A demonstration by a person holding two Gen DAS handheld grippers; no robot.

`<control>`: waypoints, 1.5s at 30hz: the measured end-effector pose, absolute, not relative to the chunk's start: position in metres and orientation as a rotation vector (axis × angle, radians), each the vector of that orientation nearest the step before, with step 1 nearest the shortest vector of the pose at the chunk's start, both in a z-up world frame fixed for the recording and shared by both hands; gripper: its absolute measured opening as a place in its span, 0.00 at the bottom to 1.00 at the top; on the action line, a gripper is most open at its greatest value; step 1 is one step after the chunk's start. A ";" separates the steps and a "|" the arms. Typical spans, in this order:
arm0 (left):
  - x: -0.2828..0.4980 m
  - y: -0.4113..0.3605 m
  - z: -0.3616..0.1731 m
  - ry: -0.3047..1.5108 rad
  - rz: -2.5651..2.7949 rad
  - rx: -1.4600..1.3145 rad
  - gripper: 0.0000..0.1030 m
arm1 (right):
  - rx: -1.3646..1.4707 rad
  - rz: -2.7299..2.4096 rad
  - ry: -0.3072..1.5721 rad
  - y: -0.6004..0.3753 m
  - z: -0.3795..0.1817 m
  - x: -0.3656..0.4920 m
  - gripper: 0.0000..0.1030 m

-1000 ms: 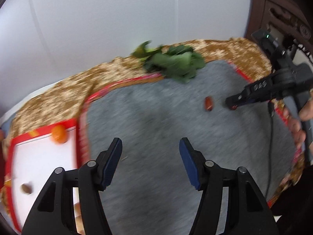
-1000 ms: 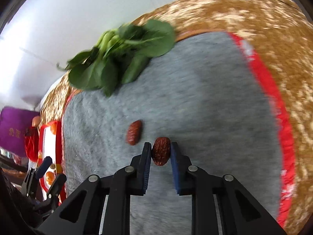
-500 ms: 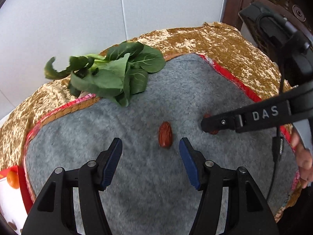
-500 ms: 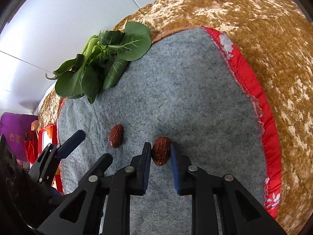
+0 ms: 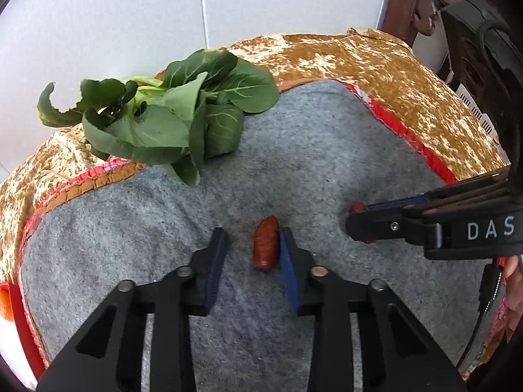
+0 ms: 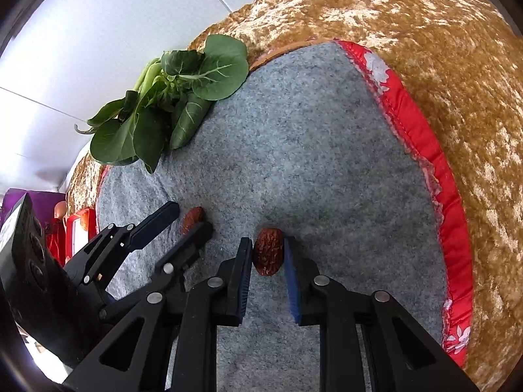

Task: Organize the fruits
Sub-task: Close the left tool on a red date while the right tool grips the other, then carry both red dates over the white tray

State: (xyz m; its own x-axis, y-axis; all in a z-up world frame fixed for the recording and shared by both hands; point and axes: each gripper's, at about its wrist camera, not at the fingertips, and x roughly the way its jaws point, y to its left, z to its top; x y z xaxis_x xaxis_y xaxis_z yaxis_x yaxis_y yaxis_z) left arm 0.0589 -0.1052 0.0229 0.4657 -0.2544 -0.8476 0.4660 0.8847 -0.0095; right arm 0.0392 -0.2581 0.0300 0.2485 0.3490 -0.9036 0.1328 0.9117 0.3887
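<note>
Right wrist view: grey felt mat [image 6: 310, 150] on gold cloth [image 6: 441, 49]; right tool [image 6: 268, 254] pinches a date [image 6: 268, 256].

Both tools are matte black plastic two-finger grippers [image 5: 250, 258] with triangular cut-outs and silver round screw heads at the pivots — each finger faced with a dark blue ribbed pad [image 5: 289, 269]. The right gripper [image 6: 268, 272] carries white "DAS" lettering on its side, and a thin black cable [image 5: 475, 323] hangs beside it.
</note>
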 end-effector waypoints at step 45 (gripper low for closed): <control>-0.006 0.075 0.075 0.956 -0.166 0.148 0.13 | 0.085 0.366 1.207 -0.051 0.065 0.023 0.19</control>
State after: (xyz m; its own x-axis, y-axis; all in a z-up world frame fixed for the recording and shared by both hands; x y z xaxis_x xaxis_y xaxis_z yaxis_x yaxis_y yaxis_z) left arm -0.0064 0.0754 0.0752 0.5660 -0.0750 -0.8210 0.2057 0.9772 0.0526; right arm 0.0227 -0.0507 0.0647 0.3048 0.3209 -0.8967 -0.2316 0.9383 0.2570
